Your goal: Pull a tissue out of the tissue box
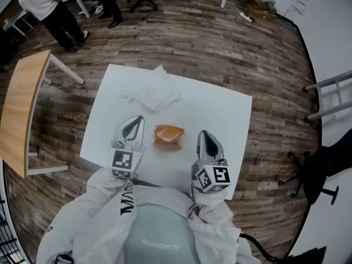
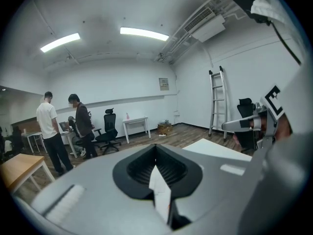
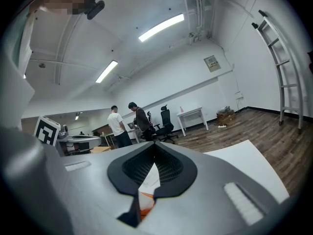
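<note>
Tissue box (image 1: 168,136) comes first: it is small and orange, and it sits on the white table (image 1: 220,114), close to the near edge. It lies between our two grippers and touches neither of them.

We hold one gripper in each hand. The left gripper (image 1: 137,119) is just to the left of the box. From its own camera we see its two jaws pressed together at the tips (image 2: 156,146), with nothing pinched. Through the little gap under the tips we see only a strip of white.

The right gripper (image 1: 202,132) is just to the right of the box. Its jaws are pressed together too (image 3: 154,145), and they hold nothing. Through the gap under them we see a bit of the orange box (image 3: 145,207) and some white above it.

Farther back on the table lies a heap of loose white tissues (image 1: 151,92), all crumpled, well apart from the box.

Beside the white table stands a wooden table (image 1: 19,111) on the brown wood floor (image 1: 220,48). Two people (image 2: 61,129) stand far off by some desks, near a black chair (image 2: 108,131). A ladder (image 2: 217,99) leans on the wall.
</note>
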`<act>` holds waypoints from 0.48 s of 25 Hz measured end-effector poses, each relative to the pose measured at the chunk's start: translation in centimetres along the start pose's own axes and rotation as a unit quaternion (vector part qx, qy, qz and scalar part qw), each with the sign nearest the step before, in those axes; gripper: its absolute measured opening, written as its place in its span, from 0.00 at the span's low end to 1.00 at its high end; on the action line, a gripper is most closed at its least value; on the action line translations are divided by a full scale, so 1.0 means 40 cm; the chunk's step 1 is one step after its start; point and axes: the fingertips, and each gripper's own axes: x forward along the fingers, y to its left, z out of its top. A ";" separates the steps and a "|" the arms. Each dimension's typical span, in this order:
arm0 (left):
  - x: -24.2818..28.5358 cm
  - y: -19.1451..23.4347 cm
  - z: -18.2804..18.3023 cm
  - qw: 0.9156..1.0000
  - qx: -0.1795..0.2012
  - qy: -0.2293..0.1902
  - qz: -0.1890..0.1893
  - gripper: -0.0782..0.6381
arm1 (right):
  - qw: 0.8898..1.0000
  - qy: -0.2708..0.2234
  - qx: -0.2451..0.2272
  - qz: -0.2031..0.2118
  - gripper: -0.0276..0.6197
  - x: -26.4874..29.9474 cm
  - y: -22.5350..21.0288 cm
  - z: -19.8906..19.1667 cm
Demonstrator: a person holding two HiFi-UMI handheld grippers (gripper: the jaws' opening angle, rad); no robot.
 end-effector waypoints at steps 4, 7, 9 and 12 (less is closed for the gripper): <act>-0.007 0.013 -0.006 1.000 -0.002 0.003 0.008 0.11 | 1.000 0.004 0.000 0.007 0.05 0.013 0.009 -0.005; -0.012 0.020 -0.014 1.000 -0.004 0.007 0.010 0.11 | 1.000 0.008 0.002 0.009 0.05 0.020 0.015 -0.012; -0.012 0.029 -0.020 1.000 -0.005 0.009 0.011 0.11 | 1.000 0.009 0.002 0.010 0.05 0.028 0.020 -0.014; -0.011 0.036 -0.025 1.000 -0.006 0.009 0.011 0.11 | 1.000 0.009 0.001 0.008 0.05 0.031 0.026 -0.016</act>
